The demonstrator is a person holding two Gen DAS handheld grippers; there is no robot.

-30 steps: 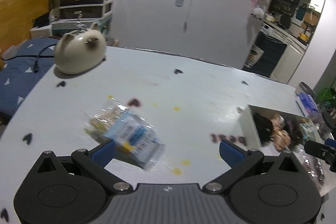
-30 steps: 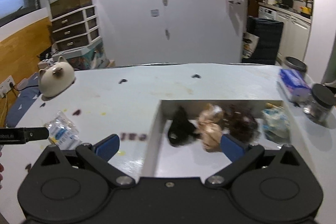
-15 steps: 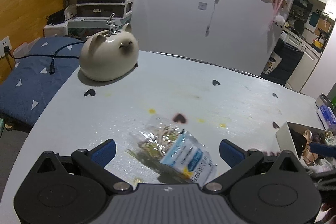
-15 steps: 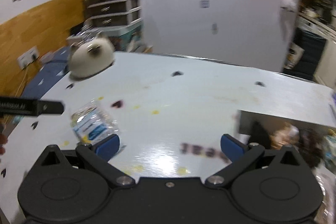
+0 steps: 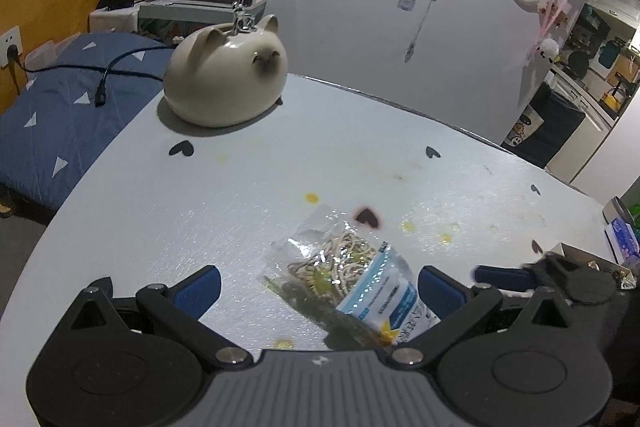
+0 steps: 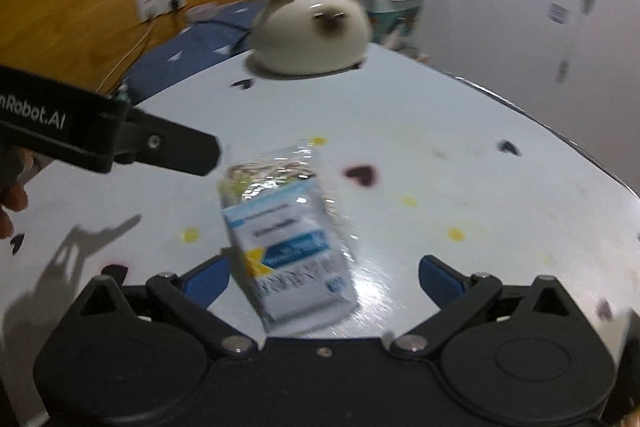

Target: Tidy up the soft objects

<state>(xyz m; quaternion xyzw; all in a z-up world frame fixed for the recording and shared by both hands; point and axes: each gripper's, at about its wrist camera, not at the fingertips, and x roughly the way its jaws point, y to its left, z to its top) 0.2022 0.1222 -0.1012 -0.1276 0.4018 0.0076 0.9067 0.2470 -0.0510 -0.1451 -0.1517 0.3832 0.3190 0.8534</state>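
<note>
While the clear crinkly plastic packet with a blue-and-white label [image 6: 286,235] lies unsorted on the pale bench [image 6: 460,163], my left claw [image 5: 318,289] and right claw [image 6: 322,277] are spread around it, nothing pinched yet.

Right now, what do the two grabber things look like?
Both are black plastic. The left gripper and the right gripper each have two angled arms tipped with blue pads, silver screws at the joints and round discs moulded into the body. The left one has a ribbed grey middle, and white letters ending "Robot.AI" run along its side in the right camera's view.
</note>
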